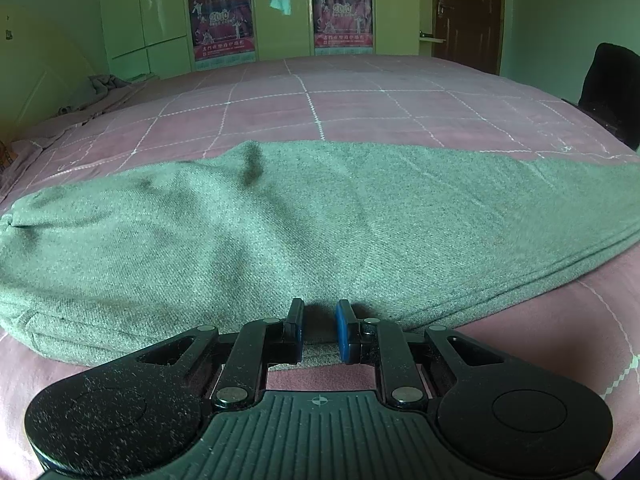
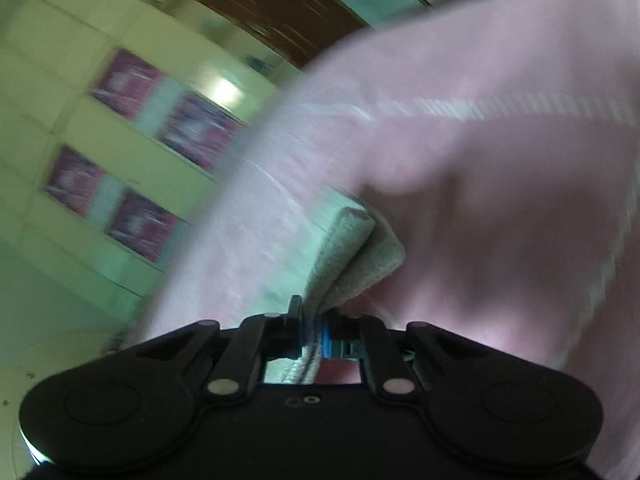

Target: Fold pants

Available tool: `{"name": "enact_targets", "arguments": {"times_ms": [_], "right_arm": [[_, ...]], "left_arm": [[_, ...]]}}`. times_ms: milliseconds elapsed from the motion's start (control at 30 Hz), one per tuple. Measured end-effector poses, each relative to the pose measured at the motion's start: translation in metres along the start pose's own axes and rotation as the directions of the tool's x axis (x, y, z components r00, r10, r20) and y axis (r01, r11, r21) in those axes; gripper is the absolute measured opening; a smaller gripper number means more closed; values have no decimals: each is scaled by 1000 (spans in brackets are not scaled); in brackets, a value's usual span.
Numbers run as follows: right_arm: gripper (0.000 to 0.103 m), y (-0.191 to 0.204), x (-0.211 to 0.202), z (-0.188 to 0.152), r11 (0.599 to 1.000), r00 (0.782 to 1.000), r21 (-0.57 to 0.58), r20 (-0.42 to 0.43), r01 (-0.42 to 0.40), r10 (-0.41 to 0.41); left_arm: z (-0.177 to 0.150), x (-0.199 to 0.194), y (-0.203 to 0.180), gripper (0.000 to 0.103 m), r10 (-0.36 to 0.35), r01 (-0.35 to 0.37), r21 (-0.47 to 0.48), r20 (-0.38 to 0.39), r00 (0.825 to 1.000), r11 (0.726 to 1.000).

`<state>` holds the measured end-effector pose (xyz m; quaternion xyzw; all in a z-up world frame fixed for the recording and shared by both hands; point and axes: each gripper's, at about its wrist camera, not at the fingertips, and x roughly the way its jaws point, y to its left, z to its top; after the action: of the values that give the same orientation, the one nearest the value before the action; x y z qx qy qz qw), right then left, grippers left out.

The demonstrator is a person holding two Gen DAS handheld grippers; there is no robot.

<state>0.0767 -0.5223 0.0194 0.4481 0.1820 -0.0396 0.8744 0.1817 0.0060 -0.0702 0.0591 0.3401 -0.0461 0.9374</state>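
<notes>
Left wrist view: soft, limp pants (image 1: pixel 280 232) on bed (image 1: pixel 360 100); both hand-held grippers (image 1: pixel 319 330) (image 2: pixel 312 330) clenched on hems.

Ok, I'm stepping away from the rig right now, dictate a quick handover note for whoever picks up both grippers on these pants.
Left gripper: shut on the near edge of the green pants, which lie lengthwise across the pink bed cover.
Right gripper: shut on a bunched end of the pants, rolled well over to one side; that view is blurred, so which end it holds is unclear.
Done: the pants look already doubled lengthwise, with stacked layers showing along the near edge.
Left: probably carry the held end across for the crosswise fold, then release and flatten.
</notes>
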Motion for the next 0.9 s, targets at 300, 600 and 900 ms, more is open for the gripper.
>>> {"name": "enact_targets", "arguments": {"times_ms": [300,600,900], "right_arm": [[47,3,-18,-16,976,972,-24,94,217,-214],[56,21,-22,-11,969,981,-175,116,177,-158],[73,5,-29,-10,989,989,-56,59,138,-135]], "left_arm": [[18,-8,31,45,-15,16,-71,25,1000,997],[91,59,82,65,50,-50,-66,2,999,997],[63,60,100,69,71,-76,-87,-58,996,993]]}}
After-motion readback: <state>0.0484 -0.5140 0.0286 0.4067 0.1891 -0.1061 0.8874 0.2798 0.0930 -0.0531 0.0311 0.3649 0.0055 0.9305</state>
